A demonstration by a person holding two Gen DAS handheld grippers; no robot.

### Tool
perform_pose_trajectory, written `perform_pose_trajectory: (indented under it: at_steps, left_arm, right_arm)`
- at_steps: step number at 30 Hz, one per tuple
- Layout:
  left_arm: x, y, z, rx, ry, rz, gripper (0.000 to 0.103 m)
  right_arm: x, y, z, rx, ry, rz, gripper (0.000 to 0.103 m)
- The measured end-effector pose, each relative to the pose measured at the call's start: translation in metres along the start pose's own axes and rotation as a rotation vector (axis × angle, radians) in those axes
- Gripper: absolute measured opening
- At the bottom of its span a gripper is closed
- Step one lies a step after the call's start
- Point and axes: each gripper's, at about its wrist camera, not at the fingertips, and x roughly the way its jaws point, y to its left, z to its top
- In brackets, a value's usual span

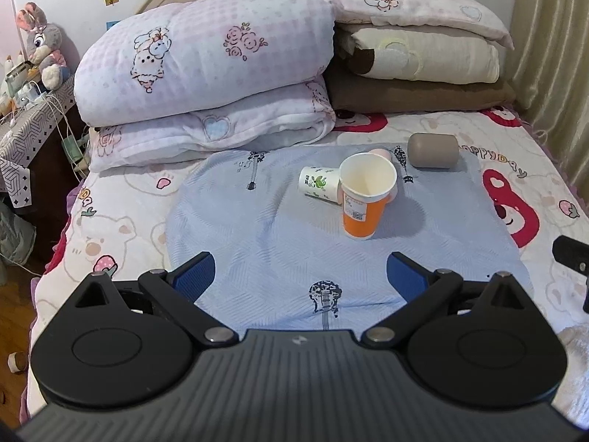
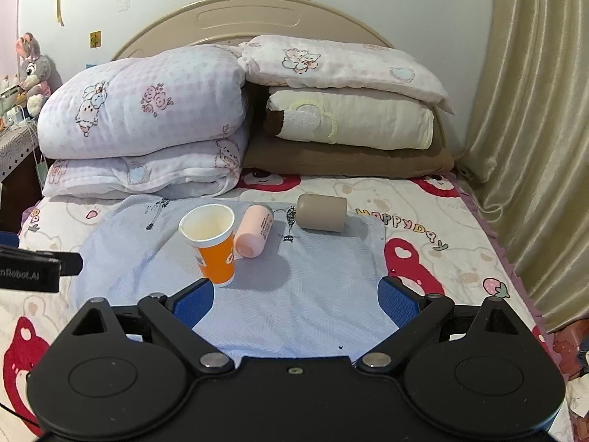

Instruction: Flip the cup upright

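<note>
Bed w/ bear-print sheet [image 2: 423, 258] reading "HAPPY DAY", light-blue cloth [image 1: 257, 228] w/ guitar prints on top; folded quilts [image 1: 206, 73] at headboard, curtain [image 2: 533, 147] to the right. Orange cup [image 1: 364, 199] stands upright on cloth, label unreadable. Left gripper [image 1: 300, 276] & right gripper [image 2: 296, 300] both spread apart, holding nothing; "nRobot.AI" legible on left gripper's side in right view.

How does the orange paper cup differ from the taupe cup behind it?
The orange paper cup stands upright, mouth up; the taupe cup lies on its side. The orange cup tapers and has a white rim and inside; the taupe cup is one flat colour and squatter. Both rest on the blue cloth, ungripped.
</note>
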Motion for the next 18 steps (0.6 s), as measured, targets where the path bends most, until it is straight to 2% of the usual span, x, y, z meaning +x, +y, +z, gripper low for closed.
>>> perform_pose_trajectory:
  at_steps: [11, 18]
  left_arm:
    - [-0.005, 0.006, -0.007, -0.003, -0.022, 0.002, 0.101]
    - [-0.001, -0.002, -0.012, 0.008, -0.009, -0.020, 0.101]
  right_arm:
    - [-0.004, 0.002, -0.008, 0.013, -0.009, -0.017, 0.098]
    - [-0.007, -0.005, -0.012, 0.085, -0.047, 0.007, 0.098]
